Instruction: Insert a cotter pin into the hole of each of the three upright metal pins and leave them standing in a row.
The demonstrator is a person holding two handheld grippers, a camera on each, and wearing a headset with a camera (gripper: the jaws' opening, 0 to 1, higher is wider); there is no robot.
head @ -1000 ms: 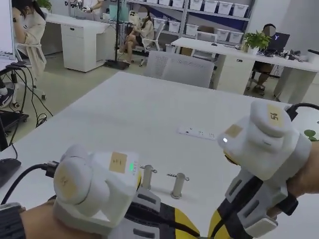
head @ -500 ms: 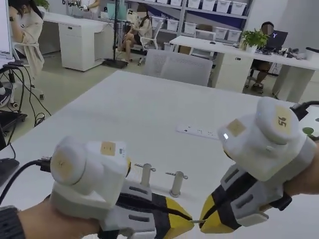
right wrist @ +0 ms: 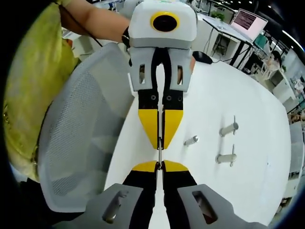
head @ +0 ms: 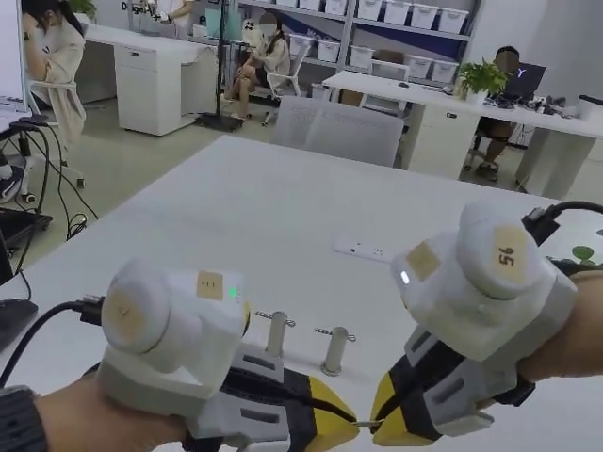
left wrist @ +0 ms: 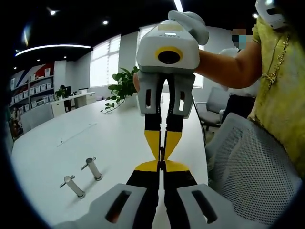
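Fingers pinch a cotter pin; two metal pins stand beyond.

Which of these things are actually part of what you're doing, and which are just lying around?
Part of the job: two upright silver metal pins crossed by cotter pins; third short silver pin; thin wire cotter pin pinched between left gripper and right gripper.
Just lying about: white power strip; grey mesh chair; green potted plant.
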